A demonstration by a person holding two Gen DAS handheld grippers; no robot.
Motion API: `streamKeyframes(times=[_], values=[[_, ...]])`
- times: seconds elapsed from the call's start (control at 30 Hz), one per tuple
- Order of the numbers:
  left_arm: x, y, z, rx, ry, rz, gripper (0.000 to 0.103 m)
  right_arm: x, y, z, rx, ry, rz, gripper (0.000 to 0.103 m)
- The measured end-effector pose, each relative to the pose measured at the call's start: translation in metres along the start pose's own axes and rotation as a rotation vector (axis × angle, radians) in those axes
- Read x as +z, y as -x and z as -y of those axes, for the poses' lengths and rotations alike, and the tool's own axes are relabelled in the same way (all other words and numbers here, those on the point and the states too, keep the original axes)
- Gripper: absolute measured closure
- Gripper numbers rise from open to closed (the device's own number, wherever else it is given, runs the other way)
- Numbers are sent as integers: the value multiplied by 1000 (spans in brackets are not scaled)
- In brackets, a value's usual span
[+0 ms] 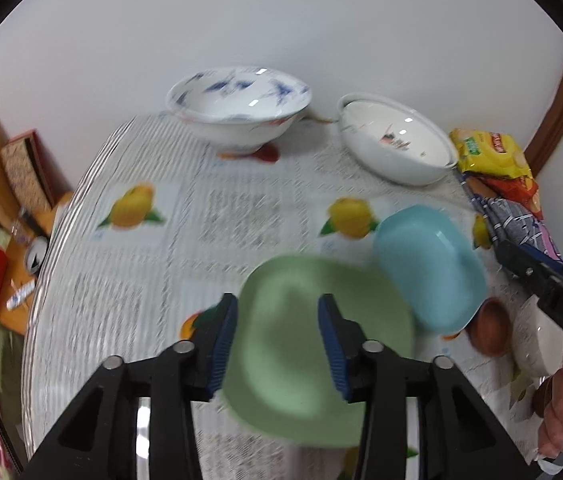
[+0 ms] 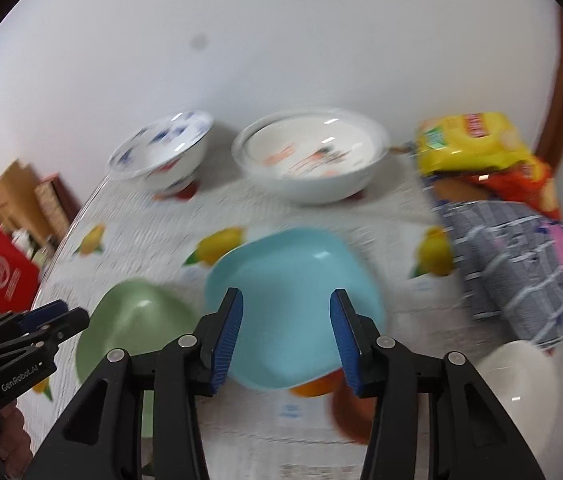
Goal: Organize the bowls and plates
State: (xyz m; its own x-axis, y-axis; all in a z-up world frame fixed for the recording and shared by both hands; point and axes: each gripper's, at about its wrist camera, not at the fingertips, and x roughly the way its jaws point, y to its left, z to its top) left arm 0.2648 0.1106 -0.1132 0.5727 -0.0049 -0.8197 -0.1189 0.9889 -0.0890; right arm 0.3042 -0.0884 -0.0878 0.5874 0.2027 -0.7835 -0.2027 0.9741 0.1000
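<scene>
Our left gripper [image 1: 277, 346] has its jaws spread wide, nothing between the pads, and it hangs above the green plate [image 1: 305, 352], which lies on the table [image 1: 121, 304] right under the fingers. Our right gripper [image 2: 286, 340] is likewise wide apart and clamps nothing; the blue plate [image 2: 293, 280] sits just beyond and below its tips.

From the left wrist view, the blue plate [image 1: 429, 268] lies at about 2 o'clock from the green one, their rims close or touching; blur keeps us from telling which. At 3 o'clock from the blue plate we see a small brown bowl [image 1: 491, 326] and beside it a white bowl [image 1: 537, 340], with the right gripper [image 1: 521, 264] reaching in over them.

Further out, at 12 o'clock near the wall, stands the blue-patterned bowl [image 1: 237, 100], and at 1 o'clock the large white bowl [image 1: 397, 136], the two well apart. At 2 o'clock, the yellow snack bag [image 1: 489, 152] rests on a checked cloth [image 1: 517, 224] at the table's edge.
</scene>
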Motion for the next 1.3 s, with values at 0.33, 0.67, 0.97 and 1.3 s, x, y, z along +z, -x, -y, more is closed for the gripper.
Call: streamKeyframes(times=[0.33, 0.67, 0.97, 1.3], values=[[33, -17, 57, 44, -101, 66, 60, 29, -2, 51, -94, -73, 59, 43], [36, -48, 75, 143, -126, 92, 58, 18, -40, 64, -67, -105, -30, 43], [42, -51, 75, 123, -98, 59, 39, 10, -37, 62, -110, -90, -50, 17], [32, -38, 77, 61, -72, 128, 39, -1, -20, 65, -20, -101, -1, 15]])
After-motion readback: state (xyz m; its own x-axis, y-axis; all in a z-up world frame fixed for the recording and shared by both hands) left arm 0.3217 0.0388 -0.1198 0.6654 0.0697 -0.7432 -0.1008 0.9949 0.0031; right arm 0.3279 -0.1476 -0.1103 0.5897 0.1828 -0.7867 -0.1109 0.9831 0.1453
